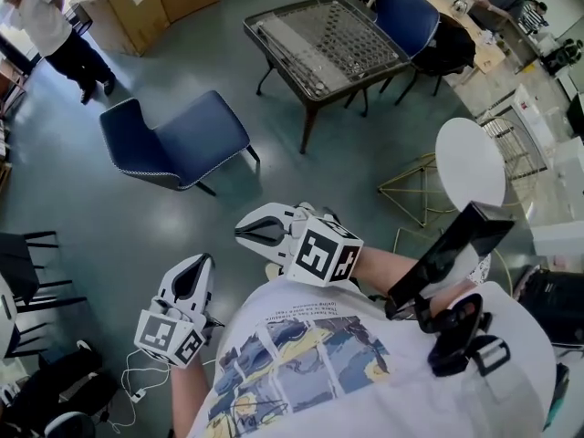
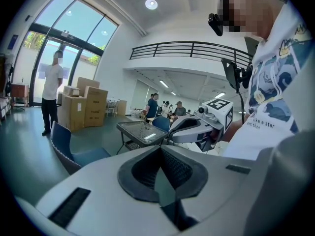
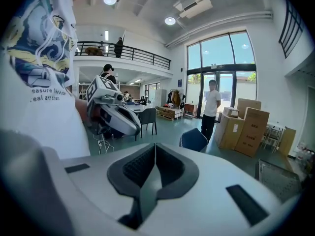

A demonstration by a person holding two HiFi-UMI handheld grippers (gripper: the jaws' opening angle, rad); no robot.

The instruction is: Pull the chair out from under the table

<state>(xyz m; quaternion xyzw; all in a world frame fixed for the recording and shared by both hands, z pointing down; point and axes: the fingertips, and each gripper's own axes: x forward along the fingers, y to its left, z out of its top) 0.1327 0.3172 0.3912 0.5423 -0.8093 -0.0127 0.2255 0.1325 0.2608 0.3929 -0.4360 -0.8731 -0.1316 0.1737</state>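
A blue padded chair (image 1: 173, 140) stands free on the grey floor, to the left of the dark glass-topped table (image 1: 328, 39). A second blue chair (image 1: 406, 16) sits at the table's far side. Both grippers hang close to my body, well short of chair and table. My left gripper (image 1: 196, 263) is shut with nothing in it, and my right gripper (image 1: 239, 233) is likewise shut and empty. The left gripper view shows its jaws (image 2: 158, 154) closed, the blue chair (image 2: 69, 151) at left and the table (image 2: 140, 132) beyond. In the right gripper view the jaws (image 3: 155, 151) meet, with the chair (image 3: 194, 139) ahead.
Cardboard boxes (image 1: 151, 3) are stacked at the back left, and a person (image 1: 55, 35) stands beside them. A white round table (image 1: 470, 162) with a wire stand is at right. Black chairs (image 1: 23, 281) and floor cables (image 1: 137, 372) lie at left.
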